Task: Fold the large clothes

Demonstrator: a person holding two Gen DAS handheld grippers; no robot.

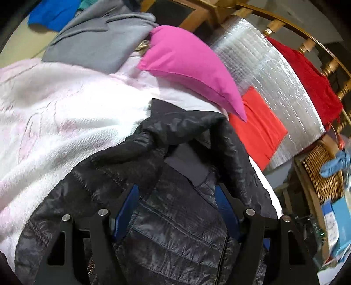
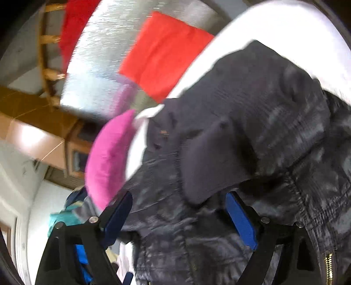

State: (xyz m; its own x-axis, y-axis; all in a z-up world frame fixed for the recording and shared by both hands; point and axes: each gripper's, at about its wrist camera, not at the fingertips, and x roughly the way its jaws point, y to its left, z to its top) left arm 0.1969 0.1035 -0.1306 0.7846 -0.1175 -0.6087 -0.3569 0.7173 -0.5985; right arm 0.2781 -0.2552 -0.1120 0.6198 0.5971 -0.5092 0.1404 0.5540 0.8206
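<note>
A black quilted jacket (image 1: 175,219) with a grey knit collar lies on a white and pink blanket (image 1: 54,109). My left gripper (image 1: 175,193) stands wide open over the jacket near its collar, blue pads on either side of the fabric. In the right wrist view the jacket (image 2: 252,131) fills the right half, its gold zipper (image 2: 328,267) at the lower right. My right gripper (image 2: 179,206) is also wide open, with jacket fabric between its blue pads.
A magenta pillow (image 1: 190,65), a grey garment (image 1: 98,37), a blue garment (image 1: 54,13) and an orange-red cloth (image 1: 258,125) lie around the jacket. A silver foil mat (image 1: 274,72), a red cloth (image 1: 307,76) and a wicker chair (image 1: 322,175) stand at the right.
</note>
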